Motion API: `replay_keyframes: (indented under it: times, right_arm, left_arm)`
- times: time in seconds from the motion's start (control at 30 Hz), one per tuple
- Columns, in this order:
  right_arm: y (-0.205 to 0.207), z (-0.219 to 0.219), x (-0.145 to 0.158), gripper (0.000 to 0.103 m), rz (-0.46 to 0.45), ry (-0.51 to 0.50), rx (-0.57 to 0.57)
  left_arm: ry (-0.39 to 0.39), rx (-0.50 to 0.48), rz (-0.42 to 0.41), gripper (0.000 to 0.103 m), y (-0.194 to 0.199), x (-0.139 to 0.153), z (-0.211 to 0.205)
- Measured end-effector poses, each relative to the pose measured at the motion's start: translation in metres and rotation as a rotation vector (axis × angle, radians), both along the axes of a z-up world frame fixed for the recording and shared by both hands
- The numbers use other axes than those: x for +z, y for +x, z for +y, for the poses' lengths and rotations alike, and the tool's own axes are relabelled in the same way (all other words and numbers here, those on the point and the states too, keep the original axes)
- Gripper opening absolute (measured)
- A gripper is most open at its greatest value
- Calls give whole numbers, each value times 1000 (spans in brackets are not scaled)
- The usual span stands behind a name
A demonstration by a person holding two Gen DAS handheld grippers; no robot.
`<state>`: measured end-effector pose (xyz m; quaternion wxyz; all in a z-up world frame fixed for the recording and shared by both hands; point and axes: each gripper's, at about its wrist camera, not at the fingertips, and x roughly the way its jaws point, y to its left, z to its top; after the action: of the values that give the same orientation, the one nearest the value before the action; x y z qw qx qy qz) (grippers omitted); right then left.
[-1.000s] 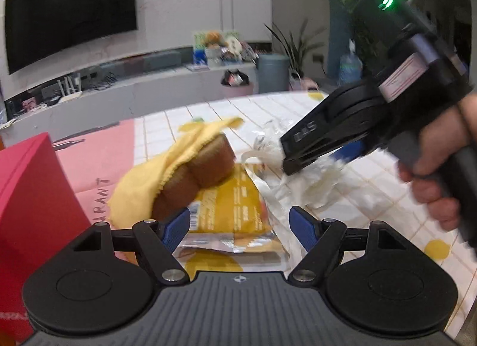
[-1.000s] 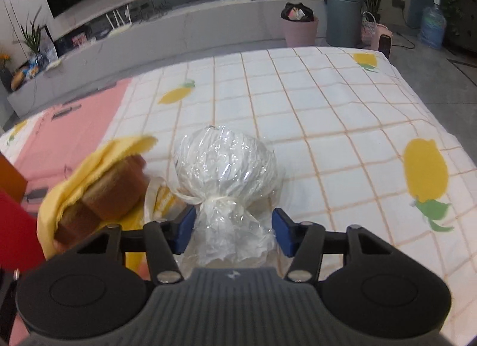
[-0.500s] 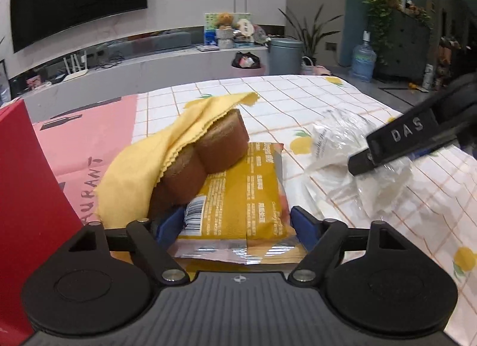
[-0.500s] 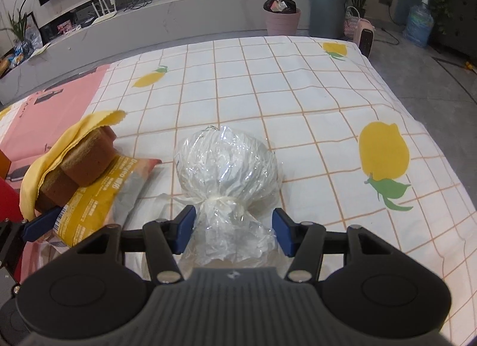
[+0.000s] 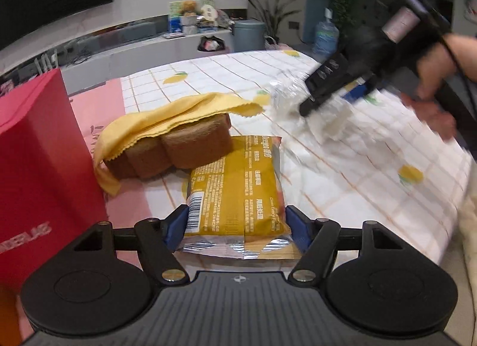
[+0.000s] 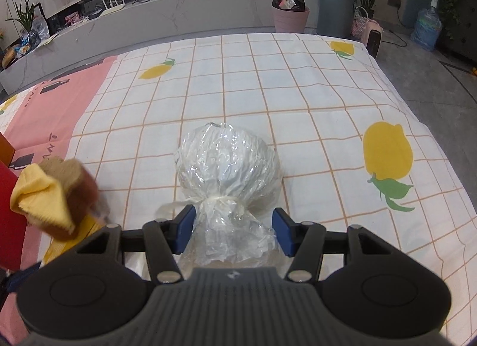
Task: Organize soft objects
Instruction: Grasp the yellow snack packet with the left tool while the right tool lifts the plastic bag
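Observation:
A yellow snack packet [image 5: 235,176] lies on the checked tablecloth [image 6: 268,77]. My left gripper [image 5: 235,220] has its jaws closing around the packet's near end, the blue pads right at its sides. Behind it a brown plush bread loaf [image 5: 184,146] lies under a yellow cloth [image 5: 167,119]. My right gripper [image 6: 234,226] is shut on the tied neck of a clear plastic bag [image 6: 229,164] with something white inside. In the left wrist view this right gripper [image 5: 328,101] is blurred, over the plastic bag [image 5: 286,92].
A red paper bag [image 5: 38,152] stands close on the left, beside the loaf. A person's hand [image 5: 432,68] holds the right gripper. The table's right edge [image 6: 432,143] drops to the floor. The pink part of the cloth [image 6: 53,101] lies far left.
The packet, earlier tucked under the loaf, now lies free in front of it between the narrowing left jaws. The right gripper carried the plastic bag to the right, away from the loaf.

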<state>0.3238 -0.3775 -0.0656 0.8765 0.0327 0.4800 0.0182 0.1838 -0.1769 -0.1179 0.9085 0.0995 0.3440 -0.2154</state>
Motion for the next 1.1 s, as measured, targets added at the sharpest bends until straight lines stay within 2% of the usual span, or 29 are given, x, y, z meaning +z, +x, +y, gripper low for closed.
replay_keyframes:
  times: [0.07, 0.17, 0.5, 0.67, 0.8, 0.93, 1.03, 1.1]
  right_arm:
    - [-1, 2, 0, 57, 1, -6, 8]
    - [-1, 4, -1, 59, 11, -3, 17]
    - [-1, 2, -6, 62, 34, 38, 22]
    - [0, 2, -9, 63, 46, 52, 24]
    - [0, 4, -9, 62, 48, 45, 38]
    - [-1, 7, -8, 60, 48, 32, 66]
    - [-2, 12, -6, 59, 46, 9, 76]
    - [-4, 18, -3, 58, 47, -11, 90]
  left_arm:
    - [37, -44, -13, 84, -7, 2, 0]
    - [44, -56, -23, 92, -6, 4, 0]
    - [31, -24, 12, 94, 30, 4, -14]
    - [29, -25, -2, 94, 32, 0, -16]
    - [-8, -18, 14, 94, 33, -2, -11]
    - [-44, -13, 35, 86, 35, -2, -6]
    - [-19, -21, 7, 77, 30, 0, -9]
    - [8, -40, -17, 75, 25, 1, -12]
